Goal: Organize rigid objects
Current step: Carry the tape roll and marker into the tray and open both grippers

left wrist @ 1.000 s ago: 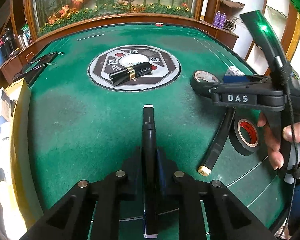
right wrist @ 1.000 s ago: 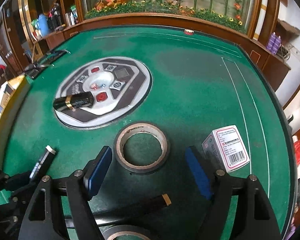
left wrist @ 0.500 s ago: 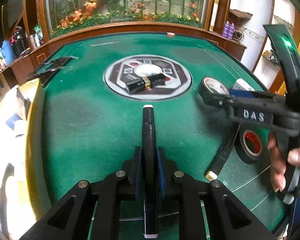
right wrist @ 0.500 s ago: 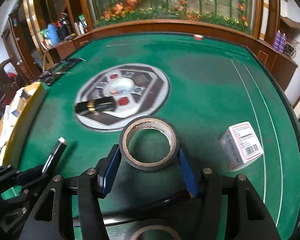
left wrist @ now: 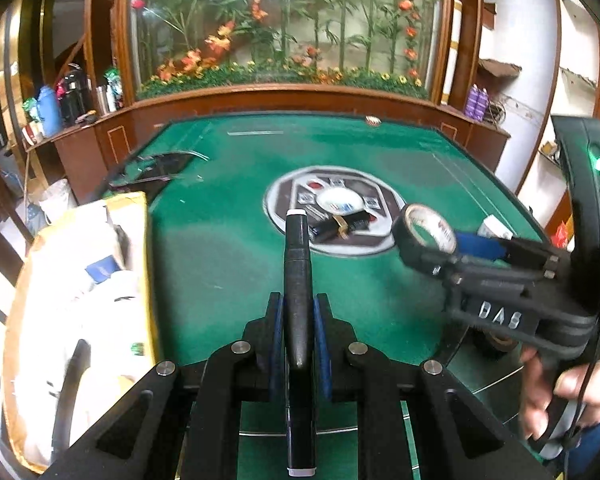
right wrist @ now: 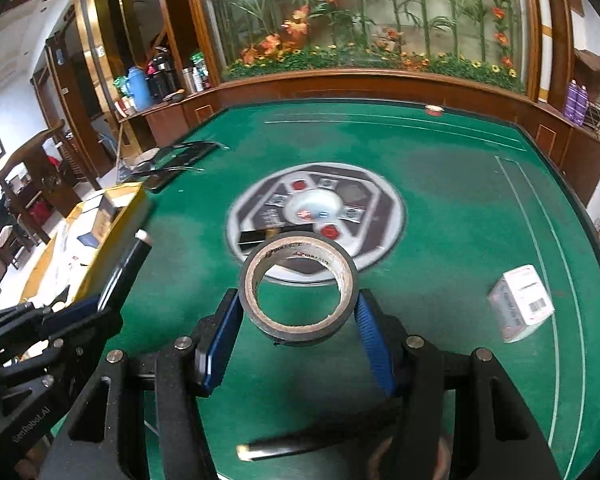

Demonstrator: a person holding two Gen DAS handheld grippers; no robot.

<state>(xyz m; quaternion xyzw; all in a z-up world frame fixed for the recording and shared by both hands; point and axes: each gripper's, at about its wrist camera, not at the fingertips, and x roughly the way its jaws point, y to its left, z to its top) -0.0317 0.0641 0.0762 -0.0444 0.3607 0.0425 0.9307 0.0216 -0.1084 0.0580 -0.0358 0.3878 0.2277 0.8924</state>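
Tape roll (right wrist: 298,286) clamped between right gripper (right wrist: 296,340) pads, lifted clear of green tabletop (right wrist: 440,208). Black pen (left wrist: 298,300) pinched in narrow left gripper (left wrist: 299,344), tip toward centre emblem (left wrist: 332,216). Black tube (left wrist: 340,226) lying on emblem. White box (right wrist: 520,304) near right edge. Second pen (right wrist: 320,440) below tape. Carton (right wrist: 112,216) against left edge. Bare felt beyond emblem.

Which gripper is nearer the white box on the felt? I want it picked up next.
Right. The right gripper, gripping the tape roll, has the white box just to its right; the left gripper, clamping a black pen, is farther left.
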